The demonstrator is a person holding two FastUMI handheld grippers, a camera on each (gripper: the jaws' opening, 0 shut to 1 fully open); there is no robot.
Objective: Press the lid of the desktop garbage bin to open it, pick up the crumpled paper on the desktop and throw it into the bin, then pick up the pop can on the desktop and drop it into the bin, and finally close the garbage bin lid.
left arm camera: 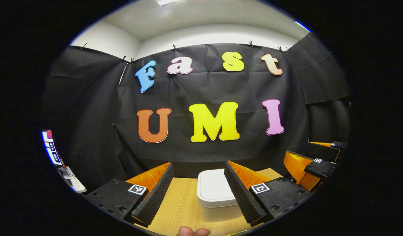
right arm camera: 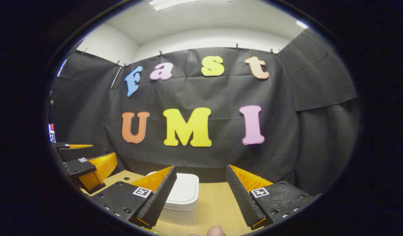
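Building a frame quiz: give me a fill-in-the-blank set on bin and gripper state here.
1. The lid of the garbage bin is ____.
2. The bin stands on a ____ table.
3. The left gripper has its jaws ____.
4. The right gripper holds ____.

Missing: closed; wooden; open; nothing

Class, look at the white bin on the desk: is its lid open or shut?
Shut: the lid lies flat on the bin.

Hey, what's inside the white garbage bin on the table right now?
That cannot be seen: the garbage bin sits on the wooden table with its white lid shut flat on top, covering whatever is inside. Nothing rests on the lid.
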